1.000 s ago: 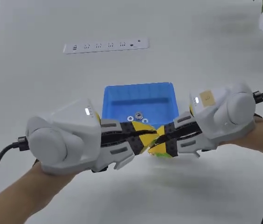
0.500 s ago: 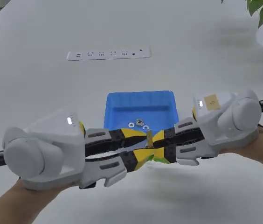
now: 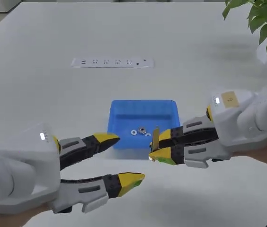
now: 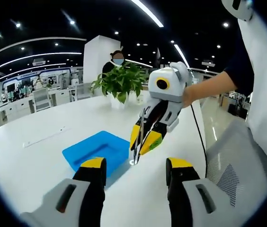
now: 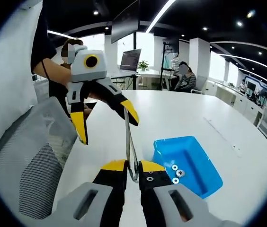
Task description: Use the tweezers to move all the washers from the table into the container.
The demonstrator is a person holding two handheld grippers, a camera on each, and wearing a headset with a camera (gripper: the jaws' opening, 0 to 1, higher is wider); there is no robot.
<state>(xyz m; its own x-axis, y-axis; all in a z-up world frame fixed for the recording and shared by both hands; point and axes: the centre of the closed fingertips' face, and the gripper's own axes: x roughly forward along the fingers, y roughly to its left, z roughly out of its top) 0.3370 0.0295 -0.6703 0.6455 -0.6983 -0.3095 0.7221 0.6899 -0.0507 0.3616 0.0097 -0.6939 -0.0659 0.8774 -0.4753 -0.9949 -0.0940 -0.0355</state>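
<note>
Washers, 3 small silver metal rings [image 3: 140,131], lie together on the floor of the shallow blue plastic container [image 3: 143,102], which sits mid-table just beyond my 2 claws. My right gripper [image 3: 156,146] is clamped on the thin steel tweezers [image 3: 155,138], whose tips hang just above the tabletop beside the container's near rim; I cannot tell whether they carry anything. My left gripper [image 3: 124,158] hovers with its yellow-tipped jaws spread wide and nothing between them, a little apart from the right one.

Judging by the white tabletop [image 3: 53,94] around the container, where I can make out no stray ring, the job looks finished or very close to it. Any stragglers would lie outside what is pictured.

The surface is a broad, smooth, matte white table. A white power strip [image 3: 113,62] lies well beyond the container and a leafy green potted plant [image 3: 266,23] stands at the far right corner. Around it spreads an open-plan office: dark ceiling with strip lights, rows of desks, seated people in the distance, and a grey mesh chair [image 5: 29,156] close behind me.
</note>
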